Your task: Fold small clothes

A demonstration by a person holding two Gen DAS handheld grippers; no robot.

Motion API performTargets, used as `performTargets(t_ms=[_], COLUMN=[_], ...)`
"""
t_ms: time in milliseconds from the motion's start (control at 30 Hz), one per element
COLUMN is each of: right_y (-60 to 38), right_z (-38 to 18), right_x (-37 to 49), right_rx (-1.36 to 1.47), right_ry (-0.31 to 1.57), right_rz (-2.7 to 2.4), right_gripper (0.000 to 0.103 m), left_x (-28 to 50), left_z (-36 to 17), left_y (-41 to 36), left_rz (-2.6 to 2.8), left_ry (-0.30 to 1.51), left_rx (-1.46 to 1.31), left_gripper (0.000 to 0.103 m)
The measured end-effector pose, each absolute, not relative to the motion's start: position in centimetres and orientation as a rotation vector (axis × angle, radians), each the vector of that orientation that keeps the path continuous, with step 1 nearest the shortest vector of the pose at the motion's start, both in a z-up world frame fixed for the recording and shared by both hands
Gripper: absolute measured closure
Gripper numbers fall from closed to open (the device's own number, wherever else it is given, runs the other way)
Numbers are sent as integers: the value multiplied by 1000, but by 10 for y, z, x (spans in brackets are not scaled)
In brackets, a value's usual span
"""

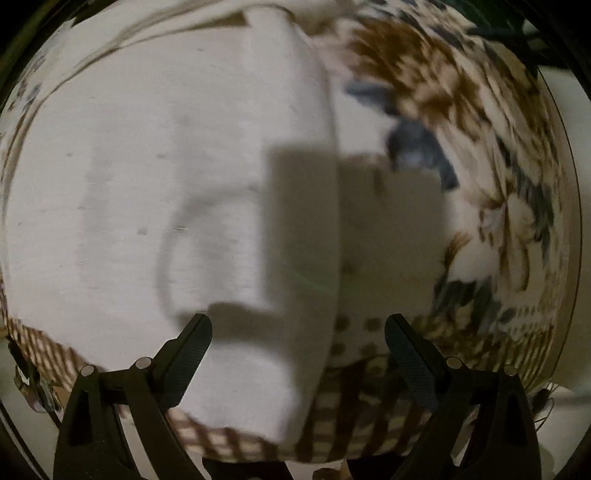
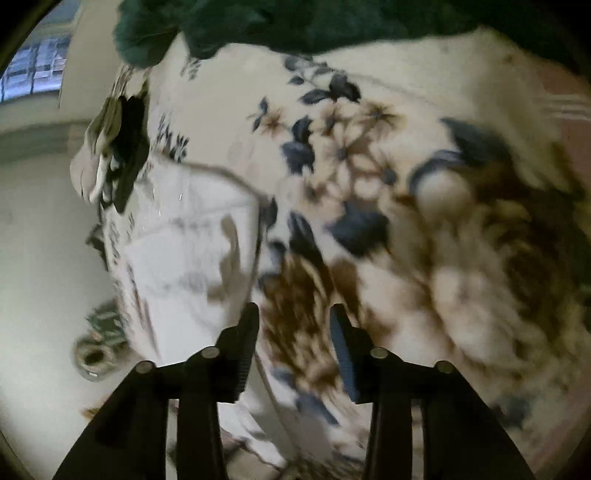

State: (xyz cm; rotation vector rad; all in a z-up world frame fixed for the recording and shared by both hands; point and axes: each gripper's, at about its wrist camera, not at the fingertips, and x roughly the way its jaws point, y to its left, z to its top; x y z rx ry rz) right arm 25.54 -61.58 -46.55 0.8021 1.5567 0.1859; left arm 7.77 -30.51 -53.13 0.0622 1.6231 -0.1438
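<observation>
Between folds: my left gripper [image 1: 297,354] and right gripper [image 2: 293,350] hang spread, unladen, over the white garment [image 1: 166,184]; next, I judge, grasping its edge on the floral blanket [image 2: 369,166].

Blurry cloth and cut-off edges

The flowered blanket [image 2: 369,177] is smeared with blur, so its flowers look fuzzy. The white garment [image 1: 166,192] runs off the left edge of the left view. A dark green cloth [image 2: 314,22] is cut off at the top.
</observation>
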Motion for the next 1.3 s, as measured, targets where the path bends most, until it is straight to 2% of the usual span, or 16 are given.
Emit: performTargets(t_ms=[67, 100, 133, 167, 200, 233, 267, 333, 367, 400, 733, 933, 1100, 1300], right_y=[-613, -608, -601, -593, -589, -581, -575, -563, -557, -554, -507, -408, -291, -137], right_z=[-491, -502, -514, -527, -532, -538, -544, -546, -544, -542, -421, -357, -352, -401], right_x=[276, 287, 299, 310, 316, 323, 329, 336, 339, 340, 363, 394, 428, 468], right_rx=[852, 863, 871, 878, 880, 887, 896, 915, 920, 910, 759, 605, 472, 270], right_ry=[1586, 1594, 1610, 1627, 1631, 1635, 1635, 1614, 1605, 1611, 1481, 1456, 1481, 1542], right_rz=[201, 205, 225, 236, 233, 241, 254, 280, 301, 298, 339, 425, 431, 392], right_gripper=[39, 39, 39, 39, 39, 39, 39, 44, 77, 95, 96, 96, 96, 96], left_x=[76, 75, 74, 73, 73, 72, 73, 74, 74, 74, 72, 81, 87, 102], left_z=[-545, -549, -552, -553, -554, -552, -549, -541, -535, -528, -442, -438, -465, -505], left_y=[-309, -309, -307, -306, -302, -298, -289, -269, -258, -244, -155, -93, -11, 79], left_rz=[-146, -150, -153, -159, -156, -150, -142, -126, -111, -98, -18, 19, 30, 52], left_ry=[1625, 1622, 1599, 1586, 1576, 1566, 1557, 1547, 1538, 1524, 1348, 1296, 1313, 1331], left_rx=[105, 111, 110, 107, 113, 109, 86, -5, -44, -86, -256, -395, -529, -661], left_gripper=[8, 8, 18, 42, 73, 86, 94, 96, 96, 96, 96, 96, 96, 96])
